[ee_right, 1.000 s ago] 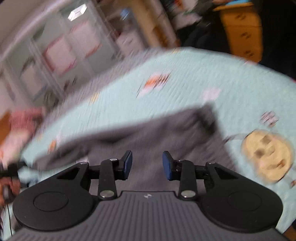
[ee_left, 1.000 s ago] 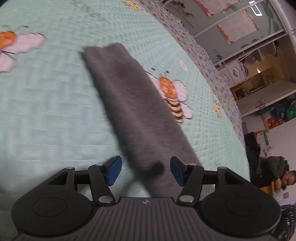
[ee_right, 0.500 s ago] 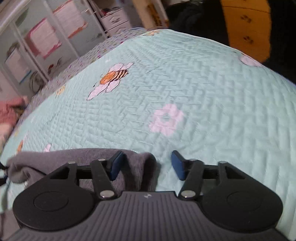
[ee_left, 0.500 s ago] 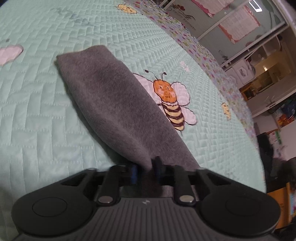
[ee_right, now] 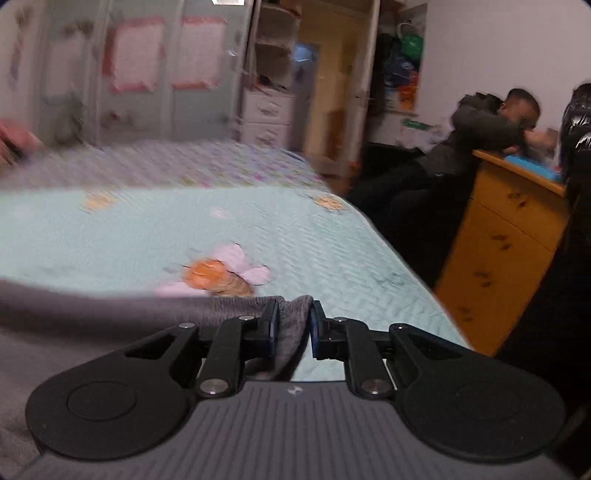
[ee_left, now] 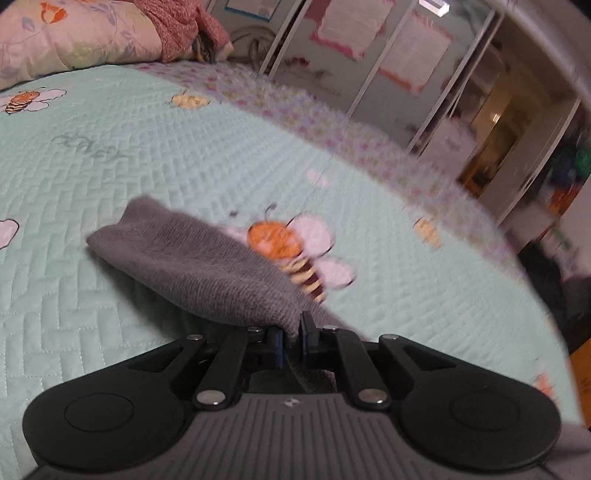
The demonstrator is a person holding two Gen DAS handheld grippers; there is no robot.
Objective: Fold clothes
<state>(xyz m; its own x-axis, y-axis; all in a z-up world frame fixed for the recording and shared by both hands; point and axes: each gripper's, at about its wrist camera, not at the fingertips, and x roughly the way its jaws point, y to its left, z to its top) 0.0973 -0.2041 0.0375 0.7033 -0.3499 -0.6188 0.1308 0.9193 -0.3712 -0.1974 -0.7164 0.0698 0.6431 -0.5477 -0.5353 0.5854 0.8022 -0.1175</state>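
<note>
The left gripper (ee_left: 291,341) has its fingers (ee_left: 277,345) drawn narrow, pinching a thin edge of the grey cloth (ee_left: 192,266) at the bottom centre of the left view. From there the cloth runs up and to the left across the bed (ee_left: 110,155), ending in a rounded, folded end in the left half of the frame. Its right edge covers part of a bee print (ee_left: 295,254) on the quilt.

The right gripper (ee_right: 291,328) has its fingers (ee_right: 271,328) a little further apart — they grip a thicker bunch of the same cloth (ee_right: 74,332), which fills the lower left of the right view and reaches the left frame edge.

In the left view, open quilt lies to the left of the cloth and above it, up to a pillow (ee_left: 74,33) at the upper left. In the right view, the bed's right edge (ee_right: 399,254) falls diagonally just right of the fingers — beyond it stand a wooden cabinet (ee_right: 506,251) and a seated person (ee_right: 480,129) at the upper right. Both views are blurred.
</note>
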